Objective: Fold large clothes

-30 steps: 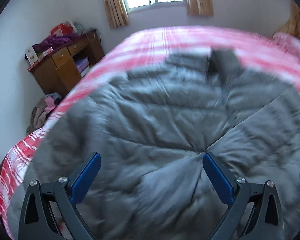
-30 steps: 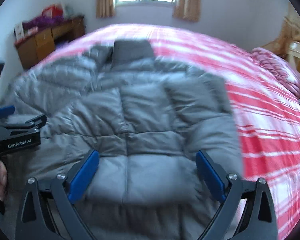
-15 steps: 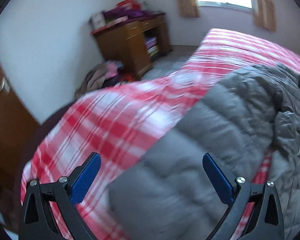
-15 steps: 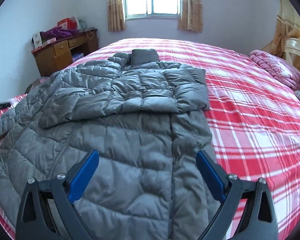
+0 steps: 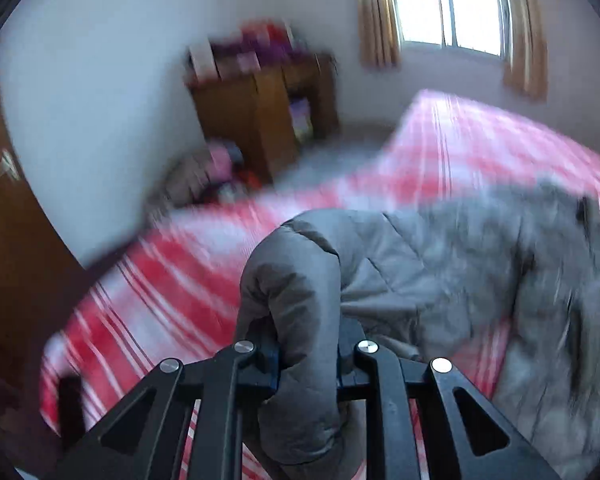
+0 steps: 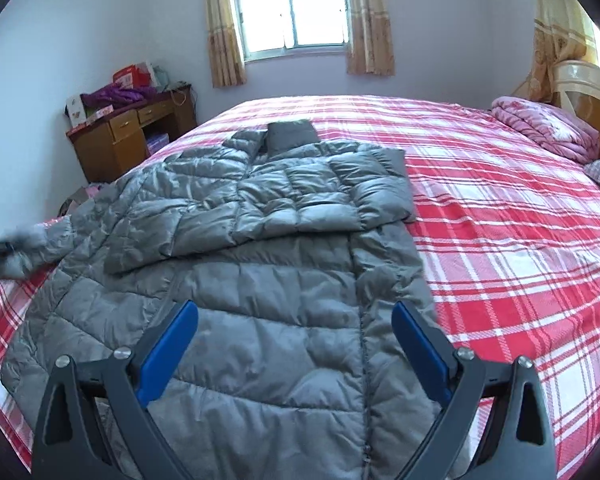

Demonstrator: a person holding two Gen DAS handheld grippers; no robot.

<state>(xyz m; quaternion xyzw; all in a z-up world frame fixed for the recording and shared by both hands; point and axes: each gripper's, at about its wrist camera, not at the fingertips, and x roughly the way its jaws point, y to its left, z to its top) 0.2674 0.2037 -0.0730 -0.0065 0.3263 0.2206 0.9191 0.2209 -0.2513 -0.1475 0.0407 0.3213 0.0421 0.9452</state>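
A grey quilted puffer jacket (image 6: 260,280) lies spread on the red plaid bed (image 6: 500,240), its right sleeve folded across the chest. In the left wrist view my left gripper (image 5: 308,356) is closing on the end of the jacket's other sleeve (image 5: 296,280). Its pads pinch the padded fabric, which bulges up between them. The right wrist view shows that sleeve end (image 6: 24,248) blurred at the bed's left edge. My right gripper (image 6: 294,344) hangs open over the jacket's lower half with nothing between its fingers.
A wooden desk (image 6: 128,136) with clutter on top stands against the left wall. Clothes are piled on the floor (image 5: 212,168) beside it. A folded pink quilt (image 6: 548,128) and a headboard (image 6: 584,88) are at the far right. A brown door (image 5: 4,240) is at the left.
My left gripper swung left to the sleeve end, then went from wide open to pinching it. My right gripper drew back from the jacket, then held still.
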